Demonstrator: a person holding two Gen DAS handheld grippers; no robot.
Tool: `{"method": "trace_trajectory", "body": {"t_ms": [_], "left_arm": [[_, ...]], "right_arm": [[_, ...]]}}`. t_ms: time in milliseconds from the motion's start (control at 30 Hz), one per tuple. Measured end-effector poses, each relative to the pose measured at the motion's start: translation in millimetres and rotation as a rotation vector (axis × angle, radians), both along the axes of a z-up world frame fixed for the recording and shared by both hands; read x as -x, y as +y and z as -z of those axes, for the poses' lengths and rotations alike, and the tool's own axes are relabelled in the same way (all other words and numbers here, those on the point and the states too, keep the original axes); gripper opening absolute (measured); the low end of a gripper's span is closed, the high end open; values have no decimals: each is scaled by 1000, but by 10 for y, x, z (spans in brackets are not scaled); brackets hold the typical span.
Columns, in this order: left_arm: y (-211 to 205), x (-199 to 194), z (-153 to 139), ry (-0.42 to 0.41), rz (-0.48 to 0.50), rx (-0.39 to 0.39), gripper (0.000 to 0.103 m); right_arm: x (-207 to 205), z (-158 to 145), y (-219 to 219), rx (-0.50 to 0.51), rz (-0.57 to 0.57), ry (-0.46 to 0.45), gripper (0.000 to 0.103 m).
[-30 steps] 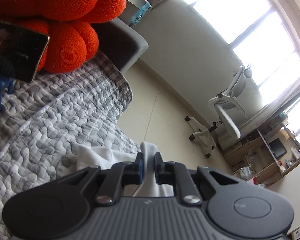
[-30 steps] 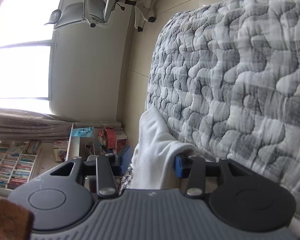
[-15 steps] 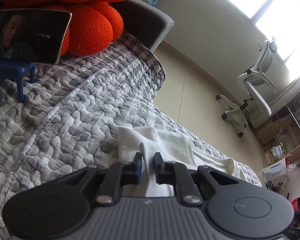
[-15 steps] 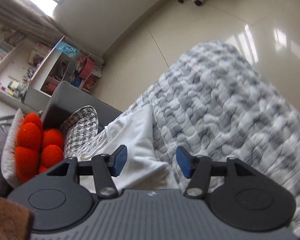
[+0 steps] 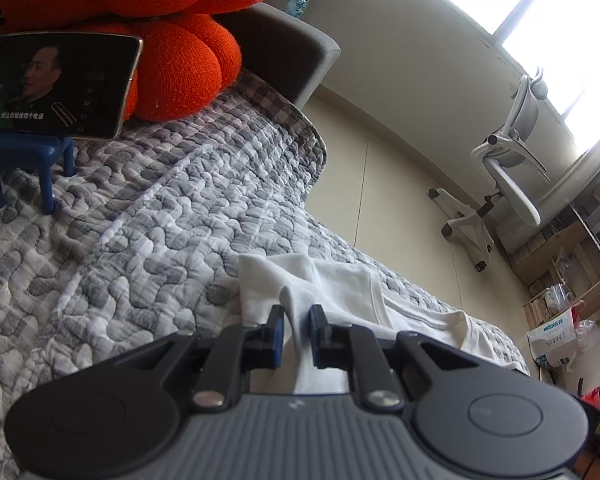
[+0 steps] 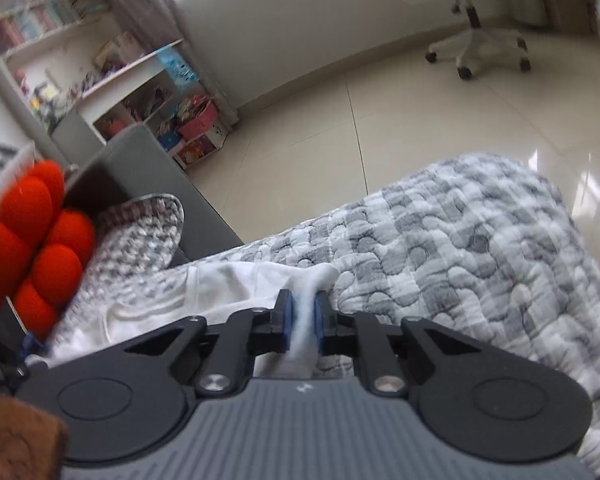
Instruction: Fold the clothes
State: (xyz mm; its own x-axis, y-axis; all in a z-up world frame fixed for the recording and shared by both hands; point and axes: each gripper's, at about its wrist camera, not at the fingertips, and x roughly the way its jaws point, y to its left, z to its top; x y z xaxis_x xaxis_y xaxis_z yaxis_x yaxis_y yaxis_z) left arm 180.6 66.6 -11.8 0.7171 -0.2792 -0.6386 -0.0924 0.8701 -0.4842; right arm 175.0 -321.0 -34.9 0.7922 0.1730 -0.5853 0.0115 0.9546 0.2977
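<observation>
Between each claw's pads (image 5: pixel 277 334), seemingly pinched: white garment (image 5: pixel 340 292).

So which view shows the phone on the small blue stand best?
The left wrist view. The dark phone with a lit screen stands sharp on its blue plastic stand on the grey quilted blanket, before the orange knitted cushion. The right wrist view is blurred and shows no phone screen.

White Chinese subtitles run along the bottom of the phone screen (image 5: pixel 56 86), too small to read.
</observation>
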Motion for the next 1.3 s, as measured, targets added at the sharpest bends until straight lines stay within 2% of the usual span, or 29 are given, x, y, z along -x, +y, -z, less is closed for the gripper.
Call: {"method": "trace_trajectory", "body": {"t_ms": [67, 100, 167, 233, 333, 467, 500, 533, 567, 633, 667, 800, 833, 900, 967, 1033, 1100, 1200, 1300], "left_arm": [[8, 63, -53, -27, -3, 22, 13], [-17, 64, -55, -25, 1, -2, 13], [-63, 28, -1, 7, 2, -78, 13], [-36, -12, 89, 47, -15, -130, 13], [44, -14, 102, 41, -28, -91, 13], [69, -7, 82, 33, -35, -55, 13], [64, -6, 76, 33, -36, -50, 13], [55, -5, 75, 34, -36, -49, 13], [43, -5, 80, 36, -34, -56, 13], [31, -1, 89, 39, -31, -72, 13], [38, 2, 92, 40, -33, -75, 13], [92, 26, 78, 33, -38, -59, 14], [94, 30, 74, 31, -36, -56, 16], [89, 28, 80, 33, -30, -43, 26], [63, 28, 84, 30, -15, -14, 49], [34, 32, 77, 22, 1, 10, 57], [37, 40, 47, 7, -2, 3, 60], [125, 50, 28, -12, -33, 37, 61], [52, 50, 38, -17, 6, 42, 59]], "right_arm": [[43, -57, 193, 194, -70, -75, 12], [63, -47, 247, 254, -92, -98, 12], [17, 104, 260, 312, -99, -76, 13], [-9, 219, 268, 332, -91, -59, 20], [51, -1, 227, 433, -46, -51, 47], [250, -288, 160, 313, -82, -113, 47], [265, -281, 190, 293, -113, -101, 47], [266, -237, 240, 302, -138, -73, 43], [252, -161, 285, 324, -154, -30, 31], [191, 38, 312, 336, -166, 61, 20], [185, 99, 309, 332, -160, 62, 20], [178, 17, 260, 320, -129, 69, 21], [192, -12, 252, 317, -108, 75, 21], [202, -11, 240, 300, -97, 88, 20], [183, 97, 282, 336, -113, 101, 20], [183, 129, 281, 355, -121, 92, 20], [178, 94, 279, 356, -117, 99, 20], [189, 130, 395, 445, -132, 92, 20], [204, 173, 489, 515, -148, 76, 20]]}}
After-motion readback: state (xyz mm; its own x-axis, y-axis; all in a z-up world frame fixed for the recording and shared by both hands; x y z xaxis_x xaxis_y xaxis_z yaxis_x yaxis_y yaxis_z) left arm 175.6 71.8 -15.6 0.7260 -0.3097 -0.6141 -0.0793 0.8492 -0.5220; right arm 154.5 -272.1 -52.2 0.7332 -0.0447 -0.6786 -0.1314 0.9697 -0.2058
